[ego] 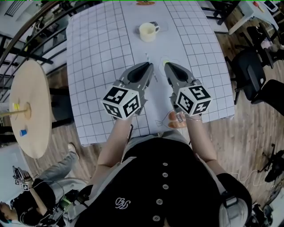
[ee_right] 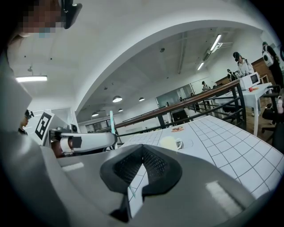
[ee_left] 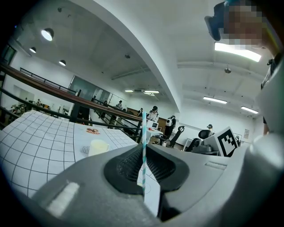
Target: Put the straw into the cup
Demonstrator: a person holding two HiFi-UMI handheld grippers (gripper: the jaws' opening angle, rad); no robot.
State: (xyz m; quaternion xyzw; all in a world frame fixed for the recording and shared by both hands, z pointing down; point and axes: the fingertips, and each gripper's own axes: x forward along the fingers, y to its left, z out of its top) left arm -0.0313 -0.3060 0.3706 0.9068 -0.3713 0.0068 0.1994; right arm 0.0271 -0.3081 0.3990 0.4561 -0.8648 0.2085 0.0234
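Note:
A cream cup (ego: 147,33) with a handle stands at the far middle of the gridded table (ego: 102,53). It also shows in the left gripper view as the cup (ee_left: 98,146) and in the right gripper view as the cup (ee_right: 168,142). My left gripper (ego: 149,66) is shut on a blue-and-white striped straw (ee_left: 143,142), which stands upright between the pads. From the right gripper view the straw (ee_right: 112,124) rises above the left gripper (ee_right: 84,141). My right gripper (ego: 167,65) hovers beside it, pads together. A thin pale sliver (ee_right: 130,193) shows below the pads; I cannot tell what it is.
A small printed object (ego: 154,25) sits right beside the cup. An orange item (ego: 145,2) lies at the table's far edge. A round wooden table (ego: 29,113) stands to the left and dark office chairs (ego: 248,71) to the right. A railing (ee_left: 66,99) runs behind the table.

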